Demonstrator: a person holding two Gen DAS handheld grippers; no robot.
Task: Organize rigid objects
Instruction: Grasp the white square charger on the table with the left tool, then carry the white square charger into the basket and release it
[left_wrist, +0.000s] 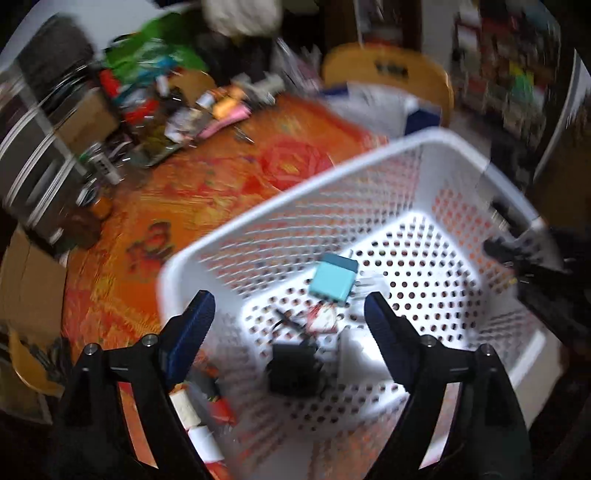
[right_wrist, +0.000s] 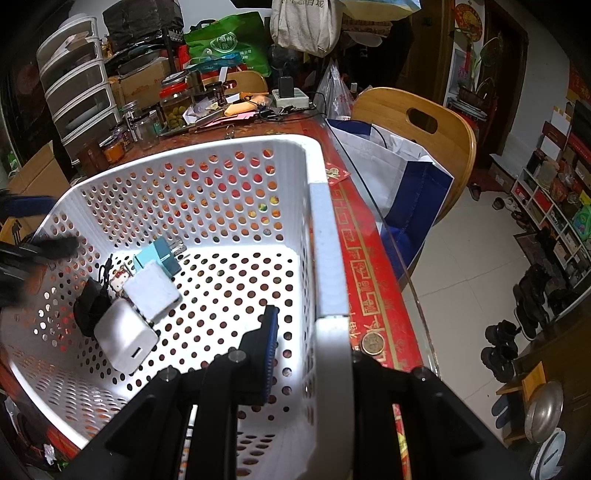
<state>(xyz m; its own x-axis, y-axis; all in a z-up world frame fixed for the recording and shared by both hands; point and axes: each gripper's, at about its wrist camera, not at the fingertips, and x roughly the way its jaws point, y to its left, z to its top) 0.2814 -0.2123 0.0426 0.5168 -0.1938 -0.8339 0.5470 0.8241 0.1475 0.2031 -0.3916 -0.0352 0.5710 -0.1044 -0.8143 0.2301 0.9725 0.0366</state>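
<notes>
Hovering spread and empty over the white perforated plastic basket (left_wrist: 258, 236), left gripper (left_wrist: 288, 314), likely just done dropping. Heaped in the basket's left corner: black adapter (right_wrist: 88, 306), white charger cube (right_wrist: 125, 339), pale-blue plug (right_wrist: 162, 256), kept together. Clamped on the basket's right wall, right gripper (right_wrist: 314, 354), probably steadying it on the red patterned tablecloth (right_wrist: 373, 295).

Red-orange tablecloth (right_wrist: 373, 280), wooden chair (right_wrist: 424, 122), pale tiled floor (right_wrist: 476, 258), shoe shelf (right_wrist: 554, 199).
</notes>
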